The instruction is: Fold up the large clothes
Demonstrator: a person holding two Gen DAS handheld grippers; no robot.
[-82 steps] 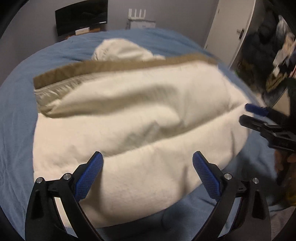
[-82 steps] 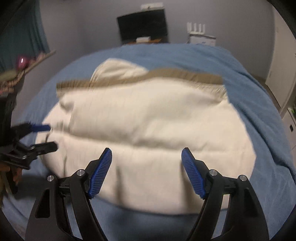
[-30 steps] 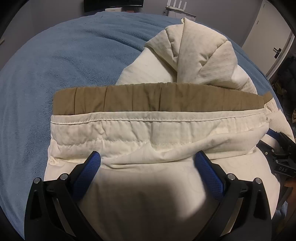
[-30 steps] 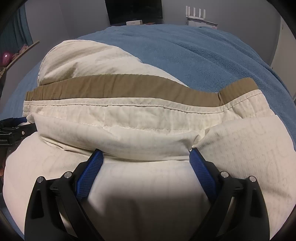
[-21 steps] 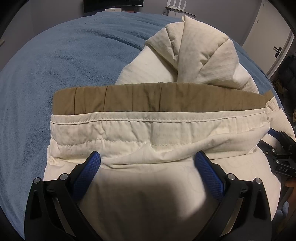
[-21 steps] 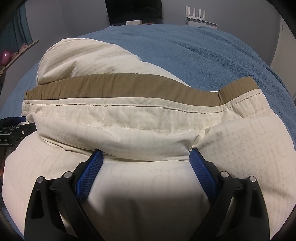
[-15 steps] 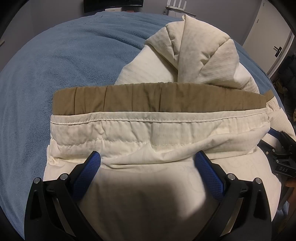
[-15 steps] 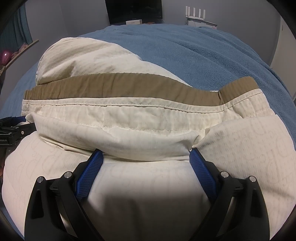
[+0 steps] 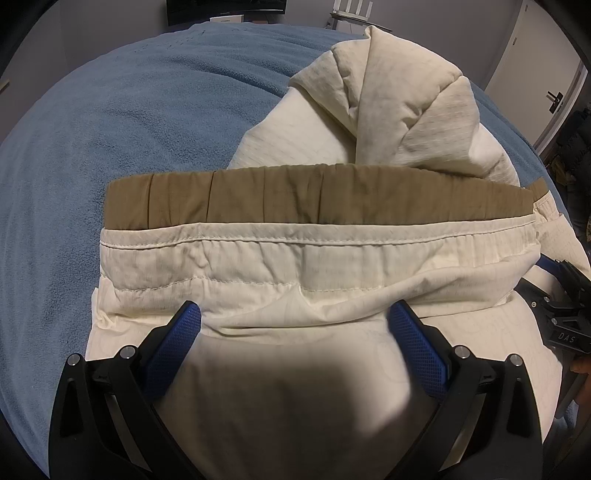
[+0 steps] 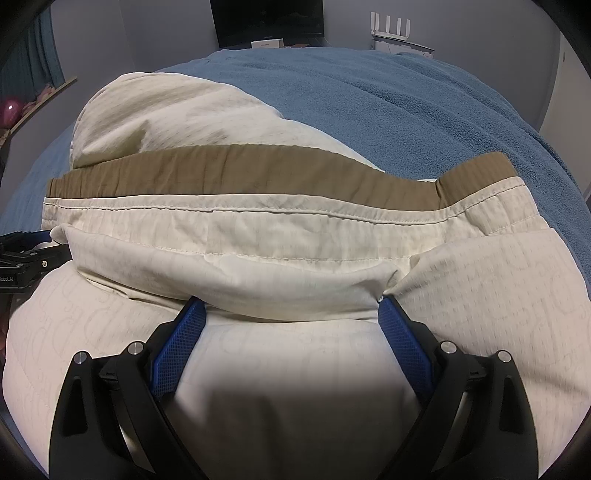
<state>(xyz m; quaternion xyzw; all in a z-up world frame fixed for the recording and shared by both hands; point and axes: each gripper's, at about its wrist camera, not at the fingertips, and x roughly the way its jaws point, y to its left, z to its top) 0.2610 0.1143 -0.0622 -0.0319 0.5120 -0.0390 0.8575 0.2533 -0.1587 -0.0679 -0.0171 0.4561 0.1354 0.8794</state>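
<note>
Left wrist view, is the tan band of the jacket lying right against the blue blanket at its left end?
Yes, the tan band ends at its left edge directly against the blue blanket, with no cream fabric between them there.

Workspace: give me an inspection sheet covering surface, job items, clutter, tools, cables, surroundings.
Surface: blue fleece blanket covering the bed.
Job's things: cream padded hooded jacket lying on it, tan inner hem band facing up, hood bunched at the far end.
Clutter: nothing seen on the bed.
Tools: left tool and right tool both open, fingers spread over the jacket fold.
Cables: nothing seen.
Surroundings: dark monitor, white router, grey wall.
</note>
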